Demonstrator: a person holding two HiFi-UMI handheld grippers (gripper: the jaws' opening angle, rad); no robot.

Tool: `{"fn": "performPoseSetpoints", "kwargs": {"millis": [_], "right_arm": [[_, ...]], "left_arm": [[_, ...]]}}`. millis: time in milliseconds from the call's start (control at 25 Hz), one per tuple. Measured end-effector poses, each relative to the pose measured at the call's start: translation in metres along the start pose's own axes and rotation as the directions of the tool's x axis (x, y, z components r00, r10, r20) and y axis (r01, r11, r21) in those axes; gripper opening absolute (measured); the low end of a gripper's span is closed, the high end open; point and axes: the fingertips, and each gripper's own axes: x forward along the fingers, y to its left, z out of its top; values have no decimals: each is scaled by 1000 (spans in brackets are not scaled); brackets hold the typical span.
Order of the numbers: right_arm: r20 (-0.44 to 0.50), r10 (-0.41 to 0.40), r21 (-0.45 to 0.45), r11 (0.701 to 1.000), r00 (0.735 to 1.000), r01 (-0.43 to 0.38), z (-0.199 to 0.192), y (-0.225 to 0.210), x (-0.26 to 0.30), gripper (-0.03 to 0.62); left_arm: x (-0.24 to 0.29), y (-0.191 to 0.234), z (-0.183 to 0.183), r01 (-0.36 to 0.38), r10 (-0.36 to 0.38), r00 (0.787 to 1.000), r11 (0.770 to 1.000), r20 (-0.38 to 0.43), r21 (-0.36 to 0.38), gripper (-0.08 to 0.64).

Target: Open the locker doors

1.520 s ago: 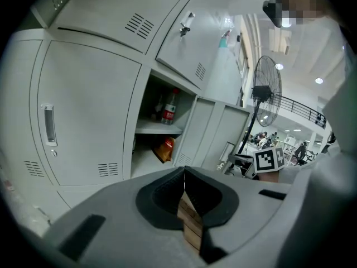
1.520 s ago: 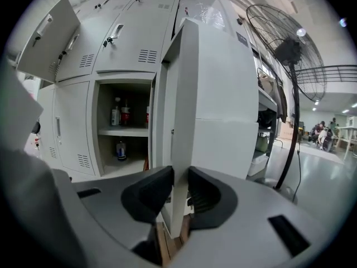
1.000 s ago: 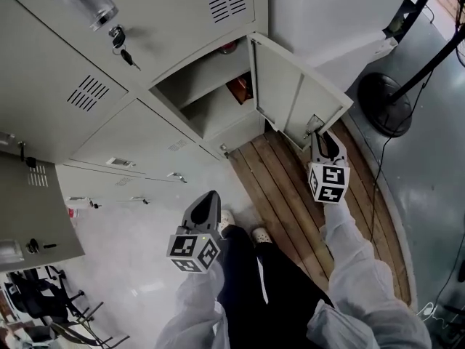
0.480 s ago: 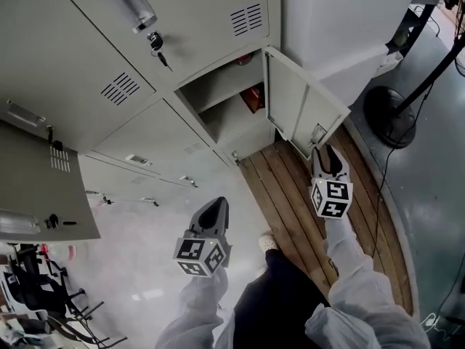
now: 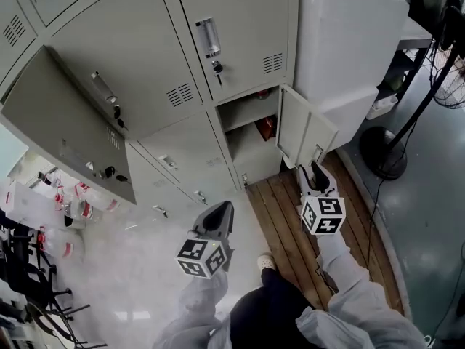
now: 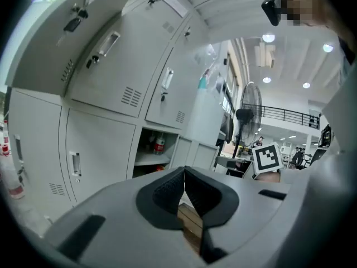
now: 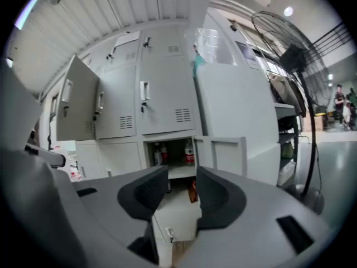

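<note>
A bank of grey lockers [image 5: 182, 86] fills the head view. The lower right locker [image 5: 251, 126] stands open, its door [image 5: 304, 131] swung out to the right, with bottles on the shelf inside [image 7: 173, 152]. An upper locker door [image 5: 69, 133] at the left also hangs open. My right gripper [image 5: 314, 169] hovers just below the open lower door's handle; its jaws [image 7: 182, 177] have just been opening and nothing is between them. My left gripper [image 5: 220, 211] floats over the floor before the closed lower lockers, its fingertips touching [image 6: 184, 172], holding nothing.
A white cabinet [image 5: 349, 49] stands right of the lockers, and a standing fan's base [image 5: 385, 151] rests on the floor beyond it. Wooden planks [image 5: 283, 217] lie under the open door. Bottles [image 5: 73, 209] sit at the left. My shoe [image 5: 265, 262] is below.
Both grippers have risen and the view has tilted up, showing more lockers. The right gripper has come off the open door's handle and its jaws have spread.
</note>
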Motion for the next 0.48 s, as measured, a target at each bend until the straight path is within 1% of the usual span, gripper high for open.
{"fn": "performPoseSetpoints", "kwargs": {"millis": [120,200,280,400,480], "right_arm": [[31,142,-64,988,989,-140,35,46,-17,141],[64,220,-93,972,973,-214,64,74,-29,141],[106,291,-124,953,951,-277,95,97,-41,141],[164,374,-181,921,913,-345,136,124,-61,141],[181,402,-202,908,897,-366,153,134,-73,141]], "left_arm": [[-22,-16,29,10,-12,998,999,56,32,9],[-37,-26,49,26,-32,996,997,86,73,9],[-51,-33,69,31,-45,992,992,114,121,9],[-70,-37,96,16,-43,987,985,158,171,9],[-80,-41,112,1,-37,981,983,190,184,9]]}}
